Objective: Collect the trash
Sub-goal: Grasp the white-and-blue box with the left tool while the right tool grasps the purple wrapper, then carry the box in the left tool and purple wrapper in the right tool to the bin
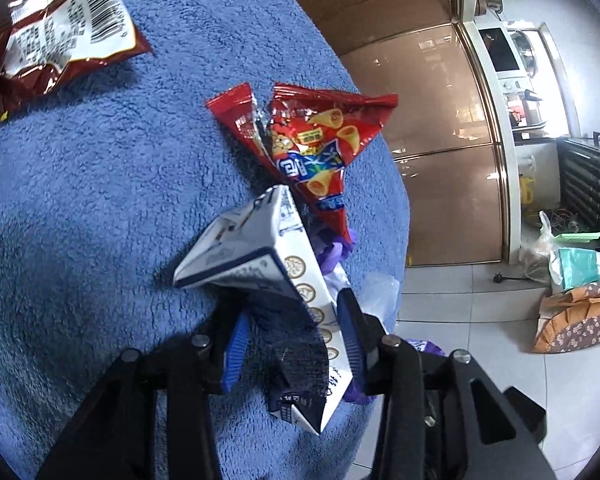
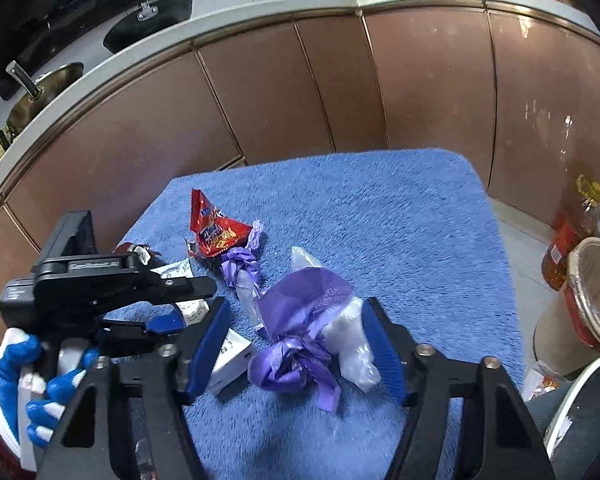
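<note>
A crushed white and dark blue drink carton (image 1: 260,252) sits tilted between the fingers of my left gripper (image 1: 294,308), which is shut on it. Its far end stands clear of the blue towel (image 1: 100,200). Beyond it lies a red snack wrapper (image 1: 320,136), and a dark red wrapper (image 1: 60,32) lies at the far left. In the right wrist view my right gripper (image 2: 296,308) stands open around a knotted purple bag (image 2: 300,308) with clear plastic; the left pad does not touch it. A gloved hand (image 2: 20,380) holds the left gripper (image 2: 188,304) just to its left.
A second twisted purple bag (image 2: 240,264) lies by the red wrapper (image 2: 216,232). A lined waste bin (image 2: 592,300) stands on the floor at the right, beside an oil bottle (image 2: 572,236). Brown cabinets (image 2: 260,100) run behind the towel-covered table.
</note>
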